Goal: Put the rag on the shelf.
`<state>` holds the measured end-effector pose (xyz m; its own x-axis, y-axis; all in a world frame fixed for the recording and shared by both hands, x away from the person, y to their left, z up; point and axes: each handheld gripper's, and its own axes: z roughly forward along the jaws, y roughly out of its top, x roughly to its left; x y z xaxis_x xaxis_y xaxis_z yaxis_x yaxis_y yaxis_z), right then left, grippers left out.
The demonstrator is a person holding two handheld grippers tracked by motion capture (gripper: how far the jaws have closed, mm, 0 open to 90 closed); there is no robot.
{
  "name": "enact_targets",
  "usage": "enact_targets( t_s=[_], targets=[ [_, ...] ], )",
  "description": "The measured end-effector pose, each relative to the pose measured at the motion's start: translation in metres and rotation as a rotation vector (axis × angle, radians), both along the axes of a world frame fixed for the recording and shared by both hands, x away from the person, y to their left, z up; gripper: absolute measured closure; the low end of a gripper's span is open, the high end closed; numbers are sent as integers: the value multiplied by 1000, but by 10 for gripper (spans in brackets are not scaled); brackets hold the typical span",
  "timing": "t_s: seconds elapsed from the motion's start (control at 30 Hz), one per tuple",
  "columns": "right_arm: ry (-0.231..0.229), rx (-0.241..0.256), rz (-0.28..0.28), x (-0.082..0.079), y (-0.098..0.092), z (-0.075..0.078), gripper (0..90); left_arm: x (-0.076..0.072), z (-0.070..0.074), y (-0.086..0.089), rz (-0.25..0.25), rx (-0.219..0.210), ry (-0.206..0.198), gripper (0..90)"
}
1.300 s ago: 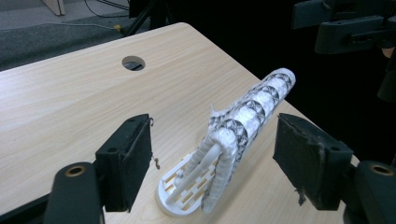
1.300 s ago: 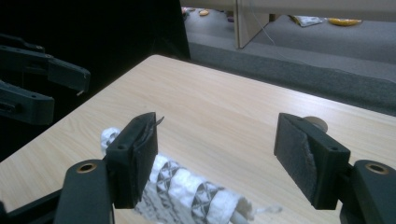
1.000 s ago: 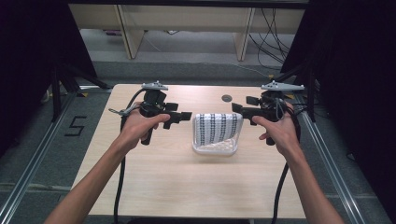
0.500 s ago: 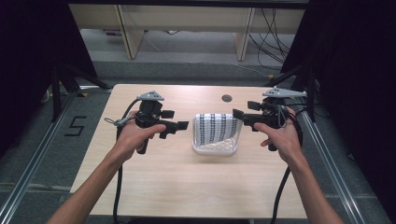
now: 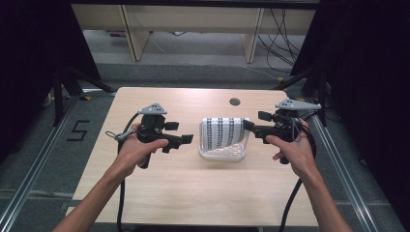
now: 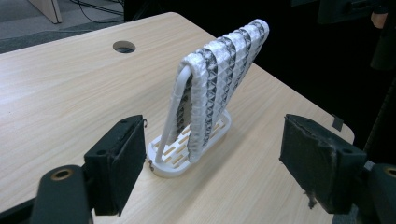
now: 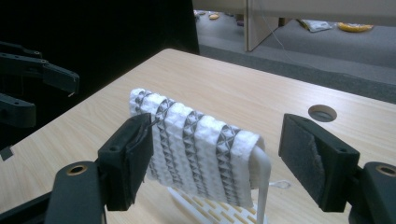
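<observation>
With both tongs, left (image 5: 187, 139) and right (image 5: 247, 124), gaping wide beside the towel (image 5: 223, 132) at centre frame, a lopsided pinch could tip its light rack (image 5: 221, 153).

High view: from above, looking forward and down over the table (image 5: 193, 183). Gripper views: low and close, facing inward from opposite sides, sharing the towel rack (image 6: 205, 107) between them.

A white towel (image 5: 223, 132) with dark patterned stripes hangs draped over a white rack (image 5: 221, 153) standing mid-table.
</observation>
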<state>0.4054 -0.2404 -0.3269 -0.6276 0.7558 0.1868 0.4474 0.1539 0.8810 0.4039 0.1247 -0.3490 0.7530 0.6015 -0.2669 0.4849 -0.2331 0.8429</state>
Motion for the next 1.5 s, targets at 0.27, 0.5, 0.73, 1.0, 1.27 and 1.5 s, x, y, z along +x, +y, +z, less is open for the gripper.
enact_targets(
  t_s=[0.27,0.5,0.73,1.0,1.27,1.5],
  targets=[
    [11,15,0,-10,-2,-5,274,-9,-6,6,-1,21,-14,211],
    [-17,20,22,-20,-2,-12,273,-17,-14,15,8,0,-10,210],
    [-21,1,27,-27,0,-20,272,-24,-26,24,13,19,-17,207],
    [-22,-3,39,-34,3,-27,271,-30,-37,32,25,16,-23,207],
    [-28,-7,55,-38,10,-35,271,-36,-50,35,26,50,-17,207],
    [10,-15,69,-43,14,-45,271,-44,-61,36,11,57,-14,207]
  ],
)
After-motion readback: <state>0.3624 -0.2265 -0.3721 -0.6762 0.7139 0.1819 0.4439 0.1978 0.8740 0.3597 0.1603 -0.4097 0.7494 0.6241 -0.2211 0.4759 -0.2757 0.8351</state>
